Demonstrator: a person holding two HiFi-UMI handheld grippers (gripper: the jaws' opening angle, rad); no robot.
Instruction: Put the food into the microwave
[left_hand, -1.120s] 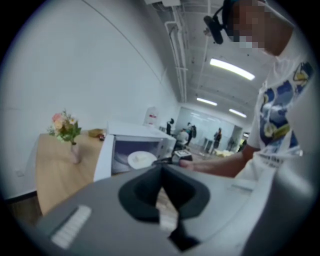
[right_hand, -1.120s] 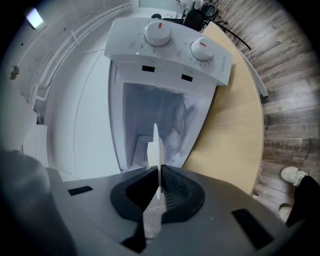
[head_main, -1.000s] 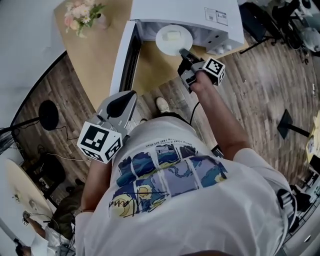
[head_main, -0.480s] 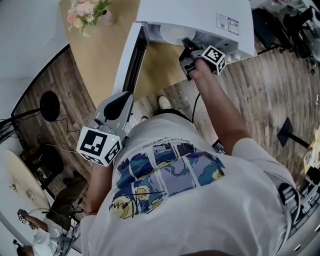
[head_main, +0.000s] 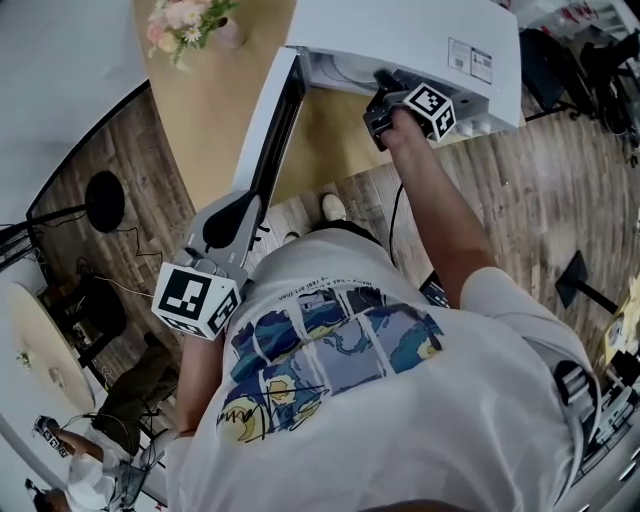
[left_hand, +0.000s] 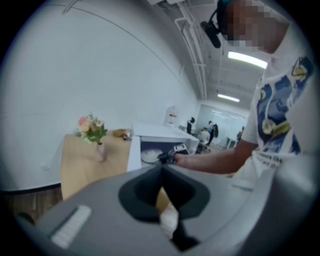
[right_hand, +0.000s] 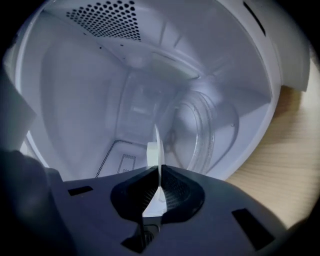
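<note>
The right gripper (right_hand: 159, 169) pinches with its fingers the rim of a white plate (right_hand: 159, 142), seen edge-on and carrying a pale block of food (right_hand: 151, 153). The plate is inside the open microwave (right_hand: 75, 100) on the bench (head_main: 210, 110), left of the glass turntable (right_hand: 212, 135). The left gripper (left_hand: 161, 169), fingers pressed together on nothing, hangs near the person's torso.

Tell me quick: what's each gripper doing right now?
Left gripper: closed, empty.
Right gripper: closed on the plate with food, inside the microwave.

The right gripper (head_main: 384, 82) has gone forward into the open microwave (head_main: 400, 30). The plate (right_hand: 159, 142) of food (right_hand: 151, 153) pinched in its jaws was out over the table (head_main: 220, 110). Now it is inside.
</note>
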